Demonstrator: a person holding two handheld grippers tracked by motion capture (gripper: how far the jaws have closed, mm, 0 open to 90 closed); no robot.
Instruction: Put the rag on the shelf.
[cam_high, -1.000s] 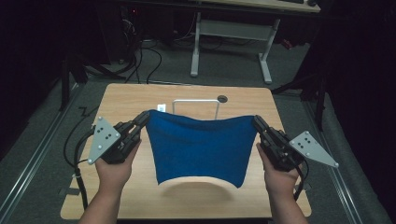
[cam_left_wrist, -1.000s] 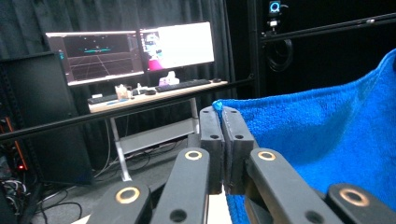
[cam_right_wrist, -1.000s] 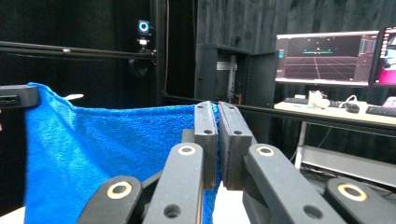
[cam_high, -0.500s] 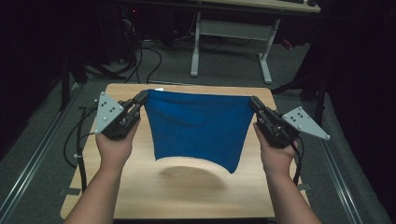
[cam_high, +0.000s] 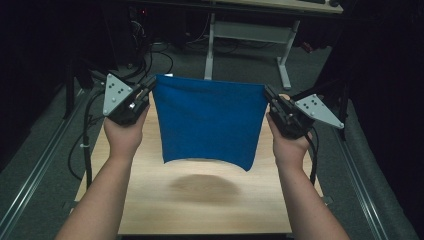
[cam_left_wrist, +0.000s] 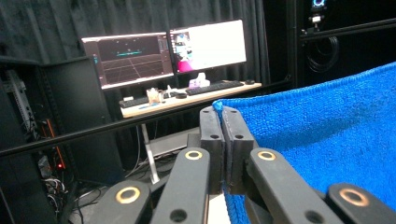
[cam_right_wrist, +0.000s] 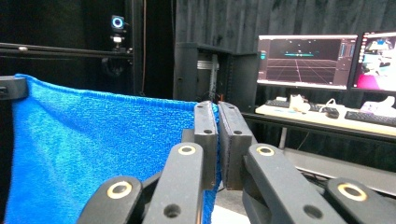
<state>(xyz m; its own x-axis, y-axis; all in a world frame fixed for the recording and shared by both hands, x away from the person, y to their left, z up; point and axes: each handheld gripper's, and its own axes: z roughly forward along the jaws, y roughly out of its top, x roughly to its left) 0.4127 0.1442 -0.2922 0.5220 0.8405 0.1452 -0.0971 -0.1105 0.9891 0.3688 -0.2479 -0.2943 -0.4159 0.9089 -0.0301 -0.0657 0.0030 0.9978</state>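
Observation:
A blue towel hangs stretched in the air above the wooden table, with its lower edge off the tabletop. My left gripper is shut on the towel's top left corner. My right gripper is shut on the top right corner. In the left gripper view, the left gripper pinches the towel, which spreads to the right. In the right gripper view, the right gripper pinches the towel, which spreads to the left, where the other gripper's tip holds the far corner.
The towel casts a shadow on the tabletop. Beyond the table stands a white-legged desk. Monitors and a keyboard sit on a desk in the background. Cables trail on the floor at the left.
Both hands have lifted the towel up and away from the person. Its lower edge has come off the tabletop, and the towel now hangs free.

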